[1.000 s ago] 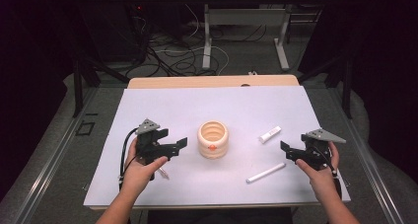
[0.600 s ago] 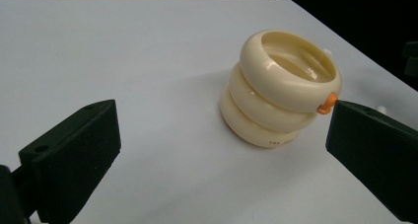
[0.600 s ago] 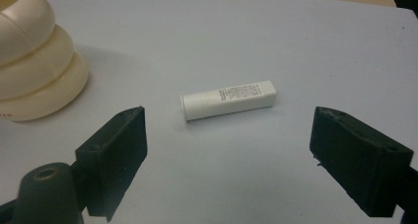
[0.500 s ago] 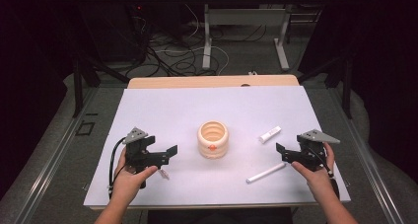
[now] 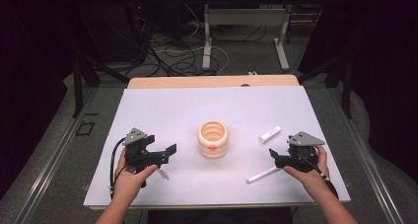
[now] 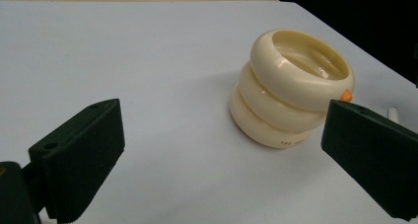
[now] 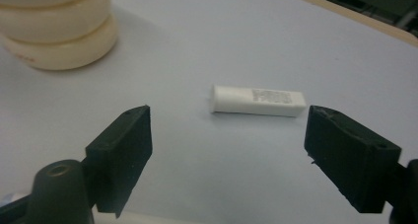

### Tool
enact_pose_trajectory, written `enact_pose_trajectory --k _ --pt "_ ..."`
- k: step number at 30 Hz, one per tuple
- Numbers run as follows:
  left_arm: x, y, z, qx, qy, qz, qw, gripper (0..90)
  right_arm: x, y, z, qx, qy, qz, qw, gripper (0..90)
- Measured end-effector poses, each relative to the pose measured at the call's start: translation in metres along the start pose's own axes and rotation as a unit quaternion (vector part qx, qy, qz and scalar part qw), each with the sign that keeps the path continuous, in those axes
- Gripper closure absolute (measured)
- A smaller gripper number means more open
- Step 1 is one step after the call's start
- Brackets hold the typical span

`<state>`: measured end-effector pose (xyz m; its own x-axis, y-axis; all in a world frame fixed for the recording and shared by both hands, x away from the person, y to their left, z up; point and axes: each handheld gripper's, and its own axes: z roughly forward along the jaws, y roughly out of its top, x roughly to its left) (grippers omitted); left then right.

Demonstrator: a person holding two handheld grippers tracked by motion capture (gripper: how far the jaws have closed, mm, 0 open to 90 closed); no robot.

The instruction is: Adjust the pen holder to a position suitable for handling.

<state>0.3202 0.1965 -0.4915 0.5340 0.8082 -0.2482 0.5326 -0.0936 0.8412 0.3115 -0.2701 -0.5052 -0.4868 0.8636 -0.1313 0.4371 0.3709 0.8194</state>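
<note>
A cream holder (image 5: 213,139) made of three stacked rings, with a small orange spot on its front, stands upright at the middle of the white table. My left gripper (image 5: 167,154) is open to its left and points at it, with a gap between them; the left gripper view has the holder (image 6: 291,93) ahead of the wide-apart jaws. My right gripper (image 5: 274,158) is open at the right. A short white block (image 5: 270,133) lies on the table just beyond it, seen flat as the block (image 7: 257,100) ahead of the jaws. Nothing is held.
A thin white stick (image 5: 263,174) lies on the table (image 5: 162,110) in front of the right gripper, near the front edge. A small pale piece (image 5: 163,173) lies by the left hand. Beyond the table's far edge are cables and table legs on the floor.
The left gripper has drawn back a little toward the front left. The right gripper has shifted slightly left. Holder, block and stick have stayed in place.
</note>
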Motion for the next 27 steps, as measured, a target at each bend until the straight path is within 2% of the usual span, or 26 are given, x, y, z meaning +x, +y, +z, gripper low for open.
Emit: enact_pose_trajectory --k 3,7,8,10,12,13,15,19,21,23,25,26,27 --pt "0.0 0.0 -0.001 -0.003 0.001 0.0 1.0 3.4 0.005 0.004 0.001 0.009 0.014 -0.031 0.9994 27.2" --pt "0.0 0.0 -0.002 -0.011 0.005 0.0 0.9999 3.8 0.01 0.01 0.003 0.023 0.043 -0.074 0.9961 36.8" --pt "0.0 0.0 -0.002 -0.01 0.005 0.0 0.9999 3.9 0.01 0.012 0.003 0.025 0.051 -0.088 0.9945 39.0" --pt "-0.001 0.0 -0.001 -0.009 0.004 0.0 1.0 4.2 0.012 0.016 0.003 0.023 0.072 -0.098 0.9923 42.6" --pt "-0.001 0.0 0.0 -0.009 0.005 0.001 1.0 4.4 0.012 0.019 0.003 0.023 0.077 -0.119 0.9896 44.3" --pt "-0.001 0.0 0.0 -0.006 0.006 0.002 1.0 4.5 0.012 0.022 0.003 0.032 0.083 -0.123 0.9884 44.3" --pt "-0.002 0.0 0.0 -0.007 0.004 -0.001 1.0 4.6 0.012 0.027 0.002 0.045 0.084 -0.147 0.9844 44.2" --pt "-0.001 -0.001 0.0 -0.01 0.005 -0.003 0.9999 5.0 0.015 0.035 0.001 0.064 0.088 -0.207 0.9723 42.7" --pt "-0.001 -0.001 0.0 -0.009 0.006 0.0 0.9999 5.1 0.017 0.039 0.002 0.083 0.101 -0.234 0.9633 42.6" --pt "-0.001 -0.001 0.0 -0.008 0.004 0.0 1.0 5.2 0.018 0.042 0.005 0.09 0.114 -0.262 0.9541 42.5" --pt "-0.002 -0.001 0.0 -0.008 0.005 0.0 1.0 5.3 0.021 0.044 0.005 0.102 0.115 -0.289 0.9448 41.5" --pt "-0.002 -0.001 0.0 -0.008 0.005 0.0 1.0 5.3 0.022 0.044 0.006 0.106 0.118 -0.297 0.9417 40.8" --pt "-0.002 -0.001 0.0 -0.008 0.005 0.001 1.0 5.4 0.024 0.045 0.006 0.112 0.117 -0.309 0.9372 40.7"
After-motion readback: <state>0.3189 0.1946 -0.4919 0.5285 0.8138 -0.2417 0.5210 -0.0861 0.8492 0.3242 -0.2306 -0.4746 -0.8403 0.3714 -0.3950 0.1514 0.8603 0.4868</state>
